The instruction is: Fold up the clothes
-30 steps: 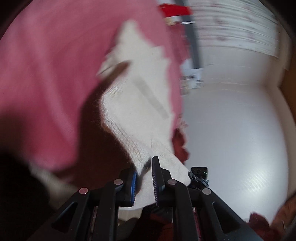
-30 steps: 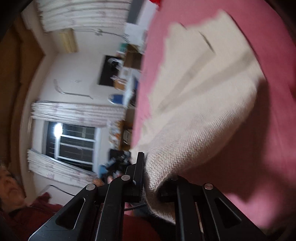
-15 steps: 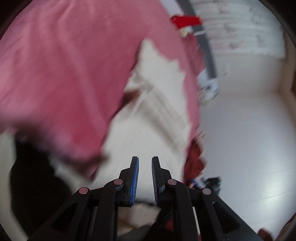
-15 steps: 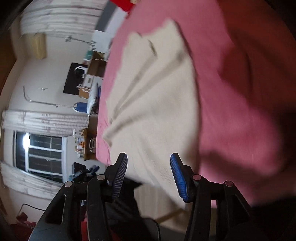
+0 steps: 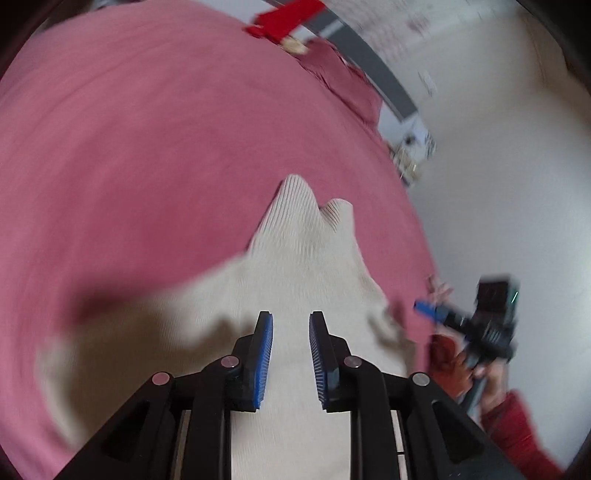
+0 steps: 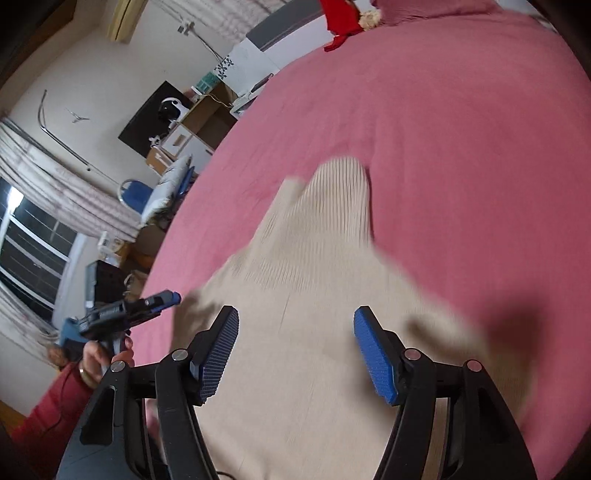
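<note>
A cream ribbed knit garment (image 5: 306, 258) lies spread on a pink bed sheet (image 5: 129, 155); it also shows in the right wrist view (image 6: 314, 295). My left gripper (image 5: 291, 332) hovers over the garment's near part, jaws a little apart and empty. My right gripper (image 6: 295, 332) hovers over the same garment, jaws wide open and empty. Each gripper shows in the other's view: the right one (image 5: 480, 325) at the bed's right edge, the left one (image 6: 122, 314) at the left edge.
A red cloth (image 6: 343, 18) and a pink pillow (image 5: 343, 81) lie at the bed's far end. Beyond the bed's left edge stand a desk with boxes (image 6: 195, 125), a blue chair (image 6: 136, 192) and a window (image 6: 26, 236). A white wall (image 5: 517, 184) is to the right.
Both grippers let go of the cream garment and opened. The garment dropped from hanging in the air to lying flat on the pink sheet, and both grippers drew back above it.
</note>
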